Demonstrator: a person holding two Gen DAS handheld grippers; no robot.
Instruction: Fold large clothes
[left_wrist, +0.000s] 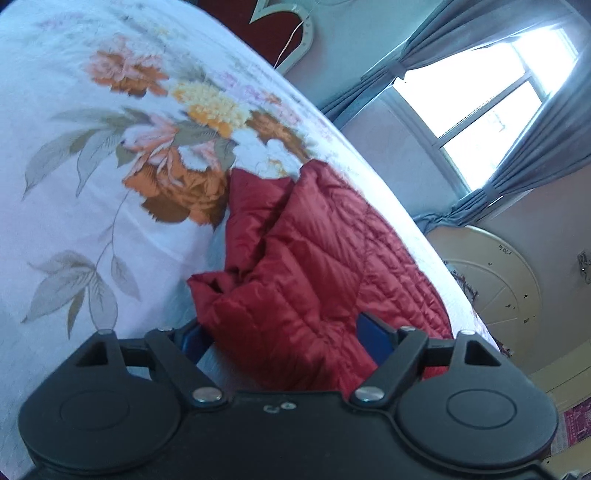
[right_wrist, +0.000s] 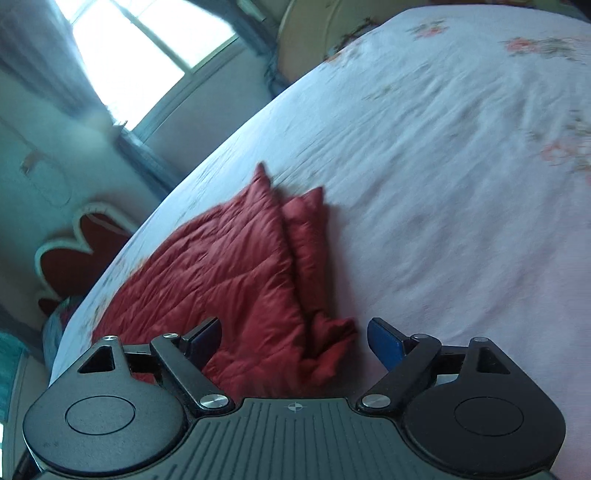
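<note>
A red quilted jacket (left_wrist: 317, 251) lies folded on the white floral bedsheet (left_wrist: 92, 155), near the bed's edge. My left gripper (left_wrist: 284, 336) hovers over the jacket's near end, open. Its blue pads (left_wrist: 375, 334) stand wide apart, with red fabric lying loose between them and not pinched. In the right wrist view the same jacket (right_wrist: 221, 266) lies with a sleeve fold (right_wrist: 310, 236) along its right side. My right gripper (right_wrist: 295, 338) is open over the jacket's crumpled near corner, and its blue pads (right_wrist: 386, 345) are clear of the cloth.
The bedsheet (right_wrist: 443, 184) spreads wide to the right of the jacket. Beyond the bed's edge are a bright window (left_wrist: 480, 99) with grey curtains (left_wrist: 535, 158), a cream round headboard (left_wrist: 491, 280) and a red heart-shaped panel (right_wrist: 77, 251).
</note>
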